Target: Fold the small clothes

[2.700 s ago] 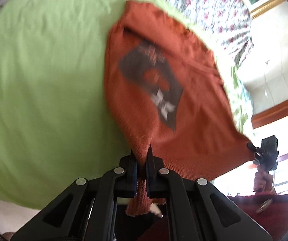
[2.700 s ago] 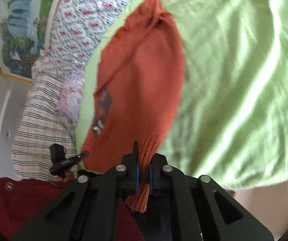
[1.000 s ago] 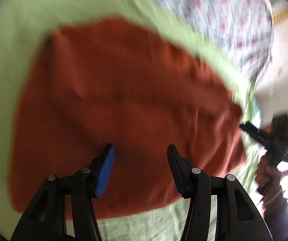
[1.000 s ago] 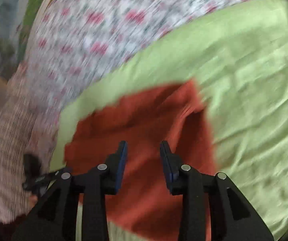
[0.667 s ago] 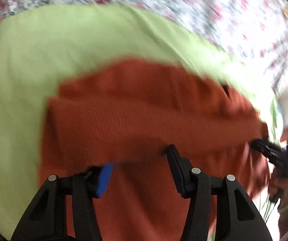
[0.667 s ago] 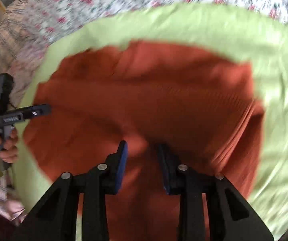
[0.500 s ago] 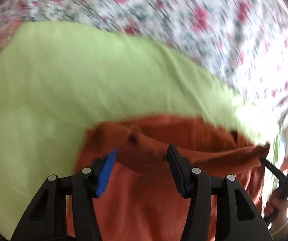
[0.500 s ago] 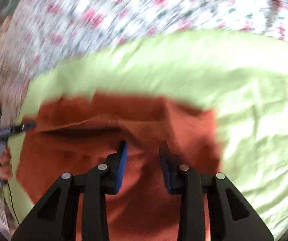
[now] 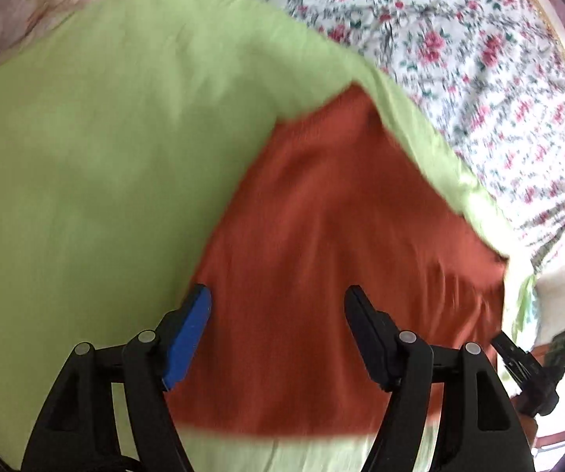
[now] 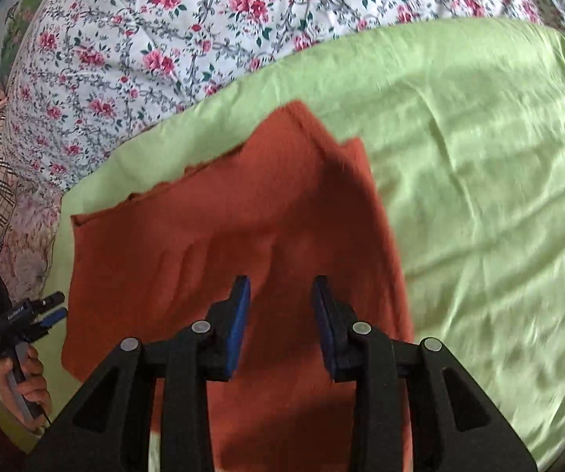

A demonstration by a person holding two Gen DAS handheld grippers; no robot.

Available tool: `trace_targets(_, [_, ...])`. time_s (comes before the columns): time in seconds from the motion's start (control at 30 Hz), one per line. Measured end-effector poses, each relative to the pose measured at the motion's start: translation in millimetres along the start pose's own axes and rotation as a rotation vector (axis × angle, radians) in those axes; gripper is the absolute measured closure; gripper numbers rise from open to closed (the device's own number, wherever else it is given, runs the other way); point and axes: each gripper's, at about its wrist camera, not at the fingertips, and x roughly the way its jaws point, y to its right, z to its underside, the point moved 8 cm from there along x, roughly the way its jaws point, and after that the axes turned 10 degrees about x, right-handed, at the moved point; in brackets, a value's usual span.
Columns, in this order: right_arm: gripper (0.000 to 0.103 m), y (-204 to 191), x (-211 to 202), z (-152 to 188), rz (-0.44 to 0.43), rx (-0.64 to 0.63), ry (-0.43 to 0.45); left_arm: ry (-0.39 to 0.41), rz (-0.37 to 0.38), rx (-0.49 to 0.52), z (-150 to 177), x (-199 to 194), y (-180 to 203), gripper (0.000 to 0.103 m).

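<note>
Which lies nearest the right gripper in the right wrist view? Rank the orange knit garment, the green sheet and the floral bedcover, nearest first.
From the right gripper:
1. Orange knit garment, directly under the open fingers.
2. Green sheet, surrounding the garment, widest to the right.
3. Floral bedcover, beyond the sheet's far edge.

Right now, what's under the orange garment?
The orange garment lies on the green sheet, which shows all around it. Anything between them is covered.

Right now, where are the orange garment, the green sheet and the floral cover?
orange garment (image 9: pixel 341 236), left wrist view, middle of the cloth.
green sheet (image 10: pixel 498 196), right wrist view, bare area right of the garment.
floral cover (image 10: pixel 203 39), right wrist view, printed area beyond the sheet.
</note>
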Motion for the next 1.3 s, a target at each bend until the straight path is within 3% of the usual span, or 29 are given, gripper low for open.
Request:
trace_targets(0.23, [0.067, -5.0, -15.9, 77.1, -0.007, 0.059, -0.07, -0.079, 0.067, 0.027, 86.6, -24.2, 3.3, 0.03])
trace_targets(0.43, [0.062, -11.0, -39.8, 116.9, -0.005, 0.062, -0.09, -0.14, 0.126, -0.035, 125.8, -18.1, 5.8, 0.03])
trace_targets(0.6, [0.057, -16.2, -43.4, 125.9, -0.026, 0.053, -0.11, -0.111, 0.133, -0.081, 120.8, -19.8, 8.8, 0.024])
trace_targets(0.7, [0.057, -20.7, -39.2, 127.7, -0.026, 0.035, -0.143, -0.087, 0.162, -0.173, 111.2, -12.3, 5.0, 0.02])
trace_targets(0.83, [0.055, -29.1, -42.2, 124.8, -0.046, -0.003, -0.154, -0.032, 0.147, -0.249, 95.0, 0.3, 0.3, 0.013])
trace_targets(1.03, [0.055, -33.2, -37.1, 120.8, -0.059, -0.029, -0.209, 0.061, 0.063, -0.287, 64.9, 9.5, -8.3, 0.013])
trace_targets(1.07, [0.055, -34.1, -35.9, 119.5, -0.062, -0.035, -0.217, 0.073, 0.045, -0.284, 60.1, 10.3, -10.1, 0.015])
trace_targets(1.17, [0.055, -34.4, -31.8, 113.4, -0.07, -0.048, -0.233, 0.103, -0.026, -0.255, 45.1, 13.2, -16.4, 0.047])
trace_targets(1.23, [0.055, -33.2, -29.4, 107.4, -0.081, -0.041, -0.239, 0.103, -0.011, -0.242, 37.8, 15.7, -16.0, 0.086])
trace_targets(1.3, [0.055, -30.5, -27.1, 100.3, -0.093, -0.027, -0.244, 0.111, -0.002, -0.213, 33.0, 10.8, -10.3, 0.089])
